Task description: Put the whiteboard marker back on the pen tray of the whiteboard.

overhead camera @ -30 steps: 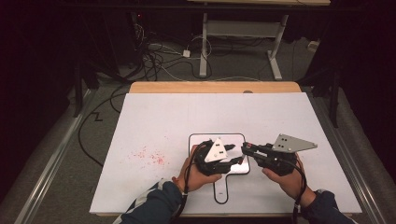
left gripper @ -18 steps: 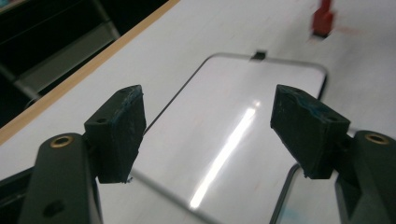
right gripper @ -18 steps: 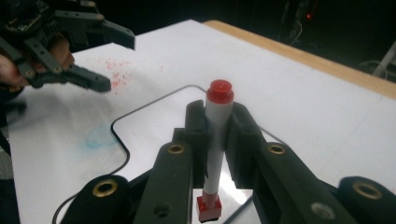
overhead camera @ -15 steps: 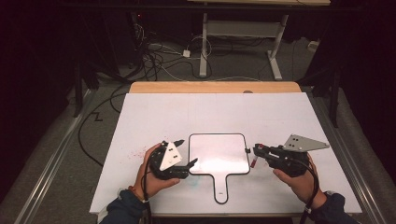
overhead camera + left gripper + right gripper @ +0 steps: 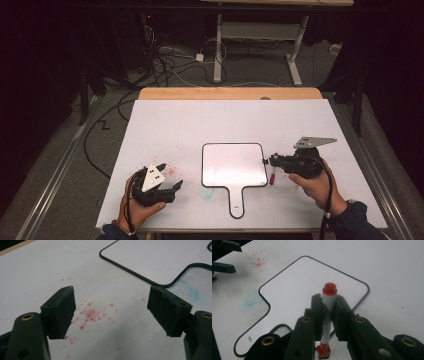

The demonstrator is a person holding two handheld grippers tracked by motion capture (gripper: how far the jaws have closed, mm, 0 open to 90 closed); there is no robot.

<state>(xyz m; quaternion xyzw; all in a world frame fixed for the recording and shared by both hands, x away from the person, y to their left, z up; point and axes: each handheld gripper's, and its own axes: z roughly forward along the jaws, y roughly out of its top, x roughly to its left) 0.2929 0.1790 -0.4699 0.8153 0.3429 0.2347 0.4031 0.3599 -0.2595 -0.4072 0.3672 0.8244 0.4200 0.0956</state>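
Observation:
A small whiteboard (image 5: 232, 162) with a black rim and a handle lies flat on the white table (image 5: 200, 120). To its left, my left gripper (image 5: 171, 175) hovers low over red specks (image 5: 90, 313). Its jaws have just been opening and stand wide apart with nothing between them (image 5: 111, 305). At the board's right edge my right gripper (image 5: 272, 161) is shut on a white marker (image 5: 329, 298) with a red cap. The marker stands across the jaws, cap away from the table, over the whiteboard (image 5: 294, 287).
A blue smear (image 5: 192, 292) marks the table beside the board's handle. A wooden strip (image 5: 230, 93) runs along the table's far edge. Beyond it are cables on the floor (image 5: 170, 65) and a desk frame (image 5: 260, 35). A metal rail (image 5: 55, 170) lies left of the table.
My left gripper has moved left, from over the whiteboard to the table beside it, and its jaws have spread. My right gripper has shifted slightly right, still holding the marker.

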